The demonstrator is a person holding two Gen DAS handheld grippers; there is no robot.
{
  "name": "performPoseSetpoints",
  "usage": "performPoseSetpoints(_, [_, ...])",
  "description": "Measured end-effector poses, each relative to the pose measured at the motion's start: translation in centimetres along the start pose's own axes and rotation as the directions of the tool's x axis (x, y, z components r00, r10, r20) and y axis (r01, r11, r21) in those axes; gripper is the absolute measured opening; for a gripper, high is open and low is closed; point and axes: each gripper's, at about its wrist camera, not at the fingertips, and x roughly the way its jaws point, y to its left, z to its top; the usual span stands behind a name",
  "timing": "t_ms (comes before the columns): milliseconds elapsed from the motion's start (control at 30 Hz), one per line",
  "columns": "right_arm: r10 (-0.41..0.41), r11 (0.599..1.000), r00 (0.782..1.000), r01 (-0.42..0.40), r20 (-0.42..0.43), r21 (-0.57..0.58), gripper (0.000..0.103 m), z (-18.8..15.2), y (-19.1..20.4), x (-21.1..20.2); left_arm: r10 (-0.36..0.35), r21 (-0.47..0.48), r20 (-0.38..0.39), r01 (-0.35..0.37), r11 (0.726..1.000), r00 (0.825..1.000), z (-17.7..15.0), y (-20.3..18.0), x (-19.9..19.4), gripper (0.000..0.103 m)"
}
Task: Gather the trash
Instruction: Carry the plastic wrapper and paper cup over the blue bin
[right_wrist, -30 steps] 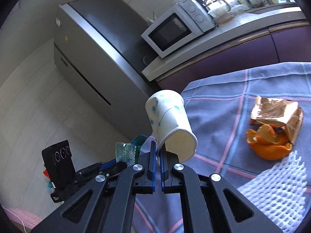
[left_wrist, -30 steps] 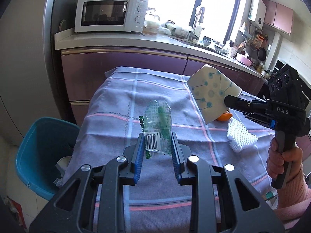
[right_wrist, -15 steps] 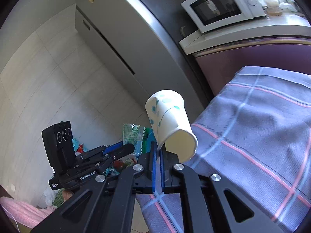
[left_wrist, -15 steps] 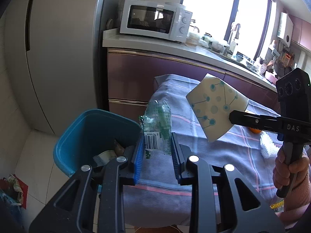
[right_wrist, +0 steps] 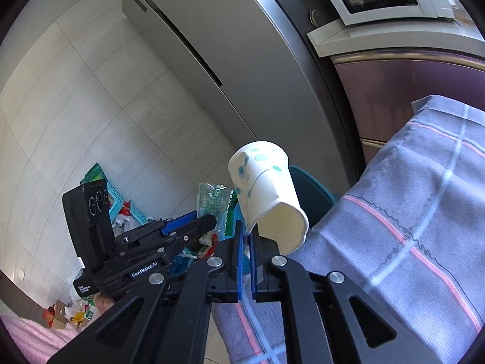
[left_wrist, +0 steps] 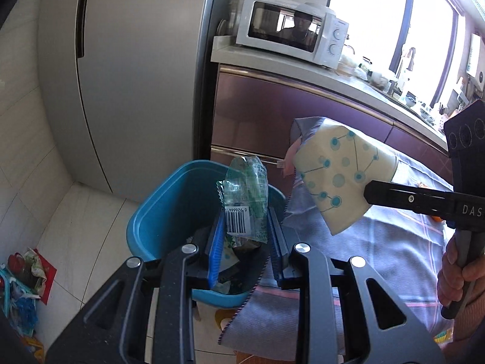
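Note:
My left gripper [left_wrist: 246, 234] is shut on a crumpled clear plastic wrapper [left_wrist: 246, 195] with green print and a barcode, held over the blue trash bin [left_wrist: 169, 209] that stands on the floor with rubbish inside. My right gripper [right_wrist: 249, 242] is shut on the rim of a white paper cup [right_wrist: 266, 197] with blue dots, tilted on its side above the table's corner. In the left wrist view the cup [left_wrist: 342, 179] hangs just right of the bin. In the right wrist view the wrapper [right_wrist: 215, 200] and the left gripper [right_wrist: 194, 227] sit left of the cup.
A table under a lilac checked cloth [left_wrist: 363, 257] fills the right side, its corner next to the bin. A grey fridge [left_wrist: 127, 69] and purple cabinets [left_wrist: 288, 112] with a microwave [left_wrist: 288, 30] stand behind. Bags and litter [left_wrist: 21, 276] lie on the tiled floor at left.
Both grippers have swung left off the table with their loads. The wrapper now hangs over the blue bin and the cup has come to the table's corner beside it.

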Motion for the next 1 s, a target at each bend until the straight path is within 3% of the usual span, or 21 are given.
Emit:
performPoseSetpoints(600, [-0.06, 0.997, 0.986, 0.066, -0.153, 0.034, 0.004, 0.5, -0.3, 7.4, 0.056, -0.069, -0.118, -0.064, 0.996, 0.991, -0.9, 2.7, 6.3, 0.029])
performPoseSetpoints(1000, [-0.088, 0.994, 0.979, 0.098, -0.184, 0.047, 0.007, 0.0, -0.2, 9.9, 0.069, -0.104, -0.167, -0.088, 0.991, 0.984, -1.4, 3.3, 9.5, 0.04])
